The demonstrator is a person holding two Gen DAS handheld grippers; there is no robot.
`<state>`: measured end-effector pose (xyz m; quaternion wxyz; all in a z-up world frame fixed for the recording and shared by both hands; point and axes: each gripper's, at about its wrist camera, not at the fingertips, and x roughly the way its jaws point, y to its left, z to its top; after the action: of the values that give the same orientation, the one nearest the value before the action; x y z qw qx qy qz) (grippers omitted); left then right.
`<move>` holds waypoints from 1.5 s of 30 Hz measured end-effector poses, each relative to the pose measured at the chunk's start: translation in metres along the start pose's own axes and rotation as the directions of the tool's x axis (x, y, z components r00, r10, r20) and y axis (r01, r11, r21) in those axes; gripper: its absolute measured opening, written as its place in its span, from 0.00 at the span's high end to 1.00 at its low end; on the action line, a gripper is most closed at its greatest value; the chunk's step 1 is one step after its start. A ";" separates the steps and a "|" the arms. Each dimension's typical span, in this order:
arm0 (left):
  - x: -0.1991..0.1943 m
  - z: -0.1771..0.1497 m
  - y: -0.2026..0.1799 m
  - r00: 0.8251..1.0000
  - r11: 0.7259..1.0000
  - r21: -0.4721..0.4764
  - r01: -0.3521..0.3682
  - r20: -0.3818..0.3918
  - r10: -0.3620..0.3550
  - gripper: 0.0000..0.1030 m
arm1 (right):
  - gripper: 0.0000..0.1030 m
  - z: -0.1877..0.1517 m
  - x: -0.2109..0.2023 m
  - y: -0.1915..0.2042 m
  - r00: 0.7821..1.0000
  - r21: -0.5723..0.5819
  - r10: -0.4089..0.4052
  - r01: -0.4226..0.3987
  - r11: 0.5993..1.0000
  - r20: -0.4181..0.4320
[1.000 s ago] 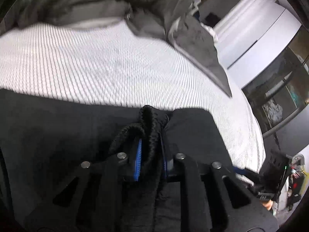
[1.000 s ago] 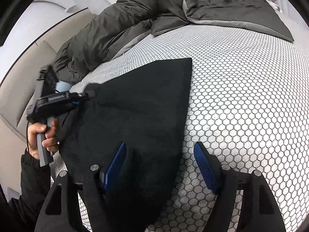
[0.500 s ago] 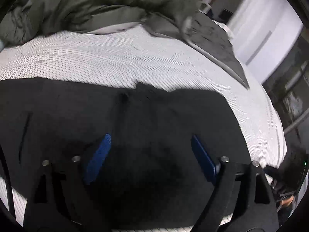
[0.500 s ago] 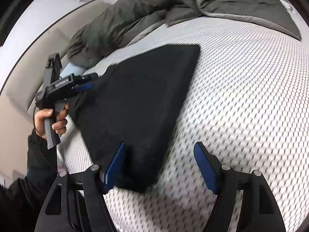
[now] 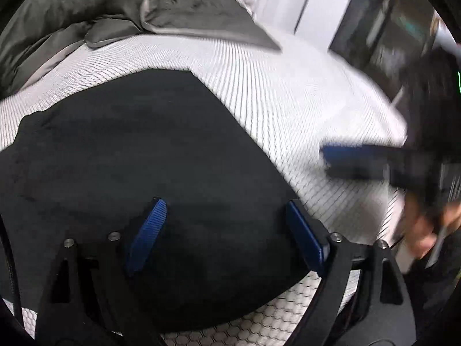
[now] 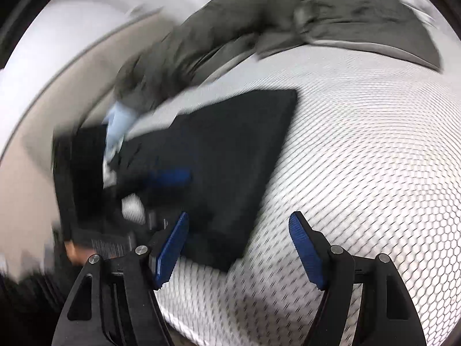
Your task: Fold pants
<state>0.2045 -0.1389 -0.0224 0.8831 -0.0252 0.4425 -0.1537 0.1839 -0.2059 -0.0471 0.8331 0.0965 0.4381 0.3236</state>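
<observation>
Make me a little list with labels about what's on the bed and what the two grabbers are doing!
pants: black pants, folded into a flat shape, lying on the bed
bed: white mattress cover with a honeycomb pattern
behind the pants: rumpled grey duvet at the far side
left gripper: left gripper, jaws open, over the pants, holding nothing
right gripper: right gripper, jaws open, near the pants' corner, holding nothing
picture quality: blurry from motion
</observation>
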 end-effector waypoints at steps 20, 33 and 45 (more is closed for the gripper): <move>0.023 -0.025 -0.007 0.999 0.997 0.065 -0.034 -0.007 0.035 0.18 | 0.87 0.116 0.142 -0.039 0.995 0.133 -0.081 0.089 0.987 -0.060; -0.011 -0.023 0.021 0.996 0.998 0.029 0.064 0.056 -0.065 0.17 | 0.55 0.089 0.074 -0.037 0.995 0.209 -0.090 0.080 0.975 0.039; -0.096 -0.035 0.155 0.965 0.955 -0.291 -0.052 0.230 0.122 0.17 | 0.85 0.066 0.101 -0.006 0.996 0.120 -0.082 0.085 0.989 -0.028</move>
<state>0.1623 0.0401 0.0026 0.9244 -0.1501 0.3478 -0.0454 0.2801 -0.1393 -0.0779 0.8334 0.1245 0.4703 0.2623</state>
